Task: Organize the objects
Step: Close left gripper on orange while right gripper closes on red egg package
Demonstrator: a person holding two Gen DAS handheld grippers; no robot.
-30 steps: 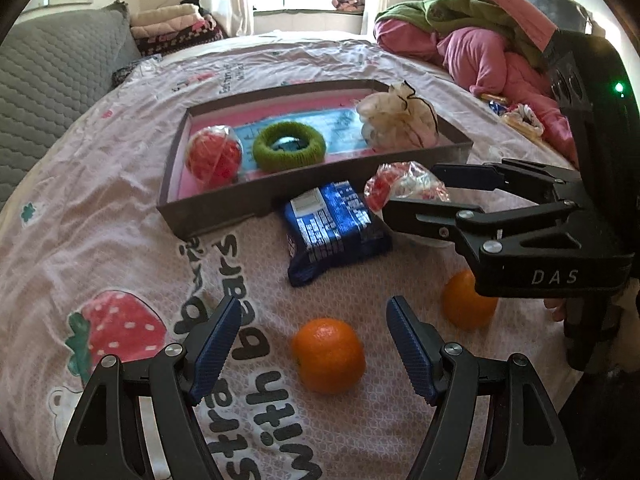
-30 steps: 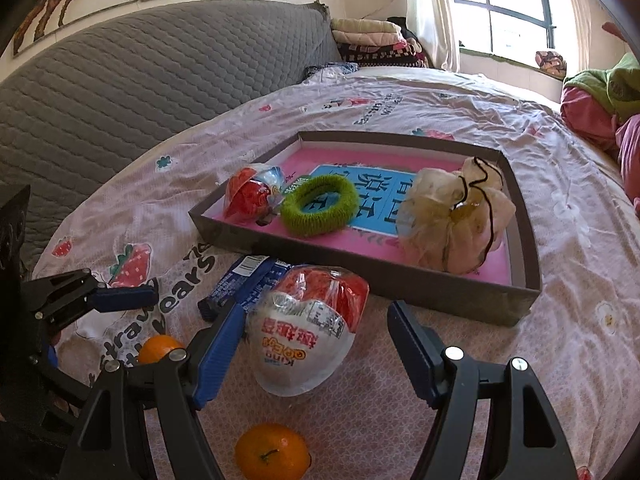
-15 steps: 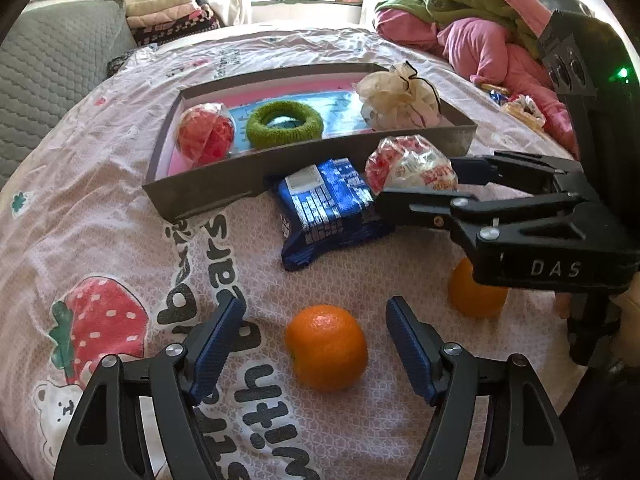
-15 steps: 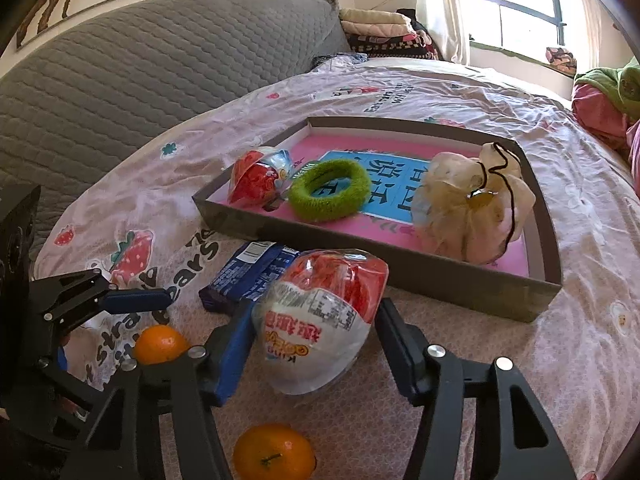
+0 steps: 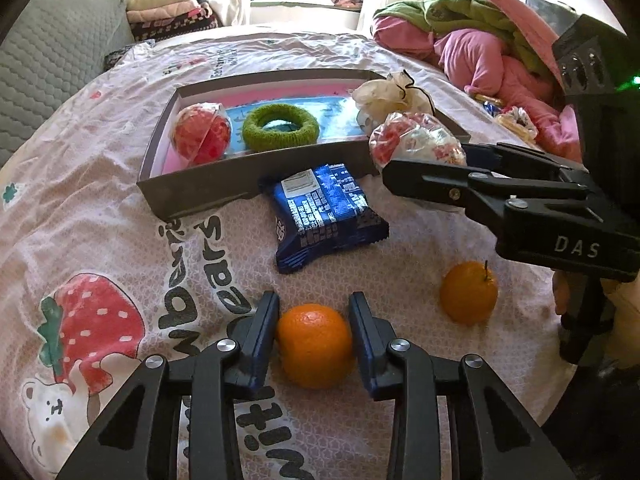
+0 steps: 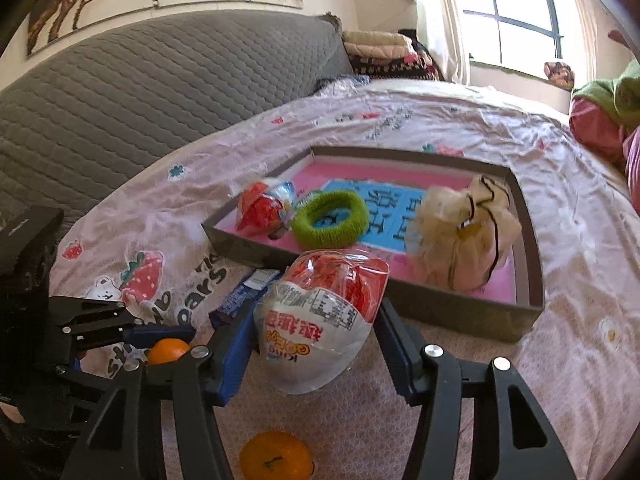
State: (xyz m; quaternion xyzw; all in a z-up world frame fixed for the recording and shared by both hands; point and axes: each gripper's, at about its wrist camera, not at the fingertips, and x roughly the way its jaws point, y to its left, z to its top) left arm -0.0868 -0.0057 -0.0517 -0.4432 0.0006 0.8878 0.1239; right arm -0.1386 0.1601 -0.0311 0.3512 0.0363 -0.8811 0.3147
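An orange (image 5: 314, 346) lies on the printed bedsheet, and my left gripper (image 5: 314, 298) is closing on it, both pads touching its sides. My right gripper (image 6: 316, 308) is shut on a red-and-white egg-shaped snack packet (image 6: 320, 320), held just above the sheet in front of the grey tray (image 5: 192, 196). In the left wrist view this packet (image 5: 416, 140) hangs by the tray's near right corner. A second orange (image 5: 468, 298) and a blue snack packet (image 5: 324, 216) lie loose on the sheet. The tray holds another red egg packet (image 5: 202, 134), a green ring (image 5: 280, 126) and a cream mesh pouch (image 5: 384, 96).
A heap of pink and green clothes (image 5: 480, 40) lies at the bed's far right. The grey quilted headboard (image 6: 160, 80) runs along the left, with folded blankets (image 6: 380, 52) near the window. Open sheet lies left of the tray.
My left jaws have narrowed from wide apart onto the orange. The right jaws have drawn in onto the egg packet, which now sits higher against the tray.
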